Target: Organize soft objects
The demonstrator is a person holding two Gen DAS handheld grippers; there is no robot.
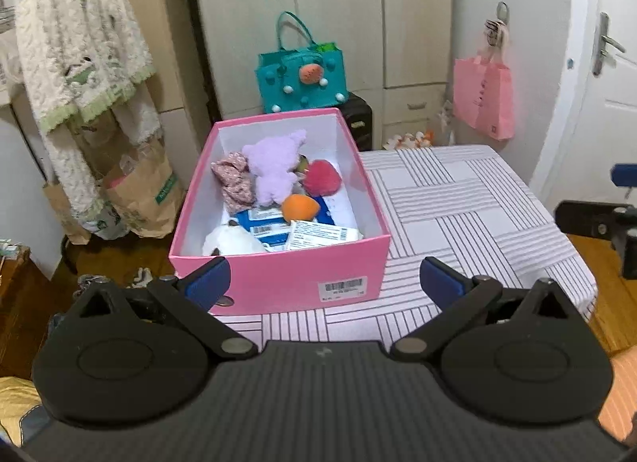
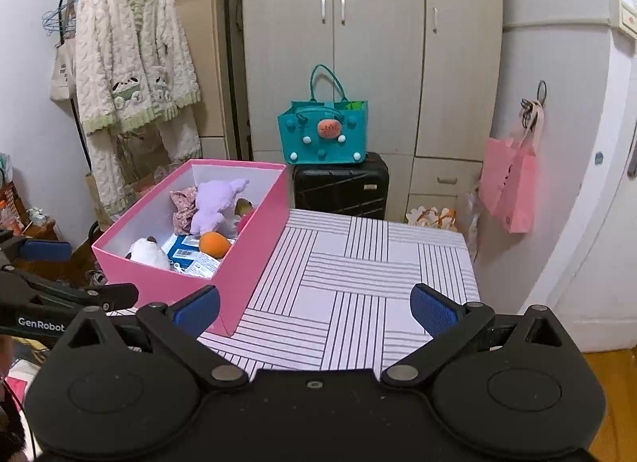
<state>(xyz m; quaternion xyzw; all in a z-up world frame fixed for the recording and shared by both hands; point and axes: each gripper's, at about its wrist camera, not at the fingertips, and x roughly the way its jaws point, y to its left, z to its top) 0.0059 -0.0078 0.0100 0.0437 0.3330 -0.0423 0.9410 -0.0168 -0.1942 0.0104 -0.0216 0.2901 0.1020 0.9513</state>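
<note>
Both the left gripper (image 1: 324, 283) and right gripper (image 2: 314, 308) hang spread and empty before the pink box (image 1: 278, 279), the purple plush (image 1: 272, 167) and other soft toys already gathered inside, seemingly finished.

"GenRobot" on left gripper (image 2: 40, 269) arm; box (image 1: 278, 283) barcode label, pkg labels unreadable.
</note>
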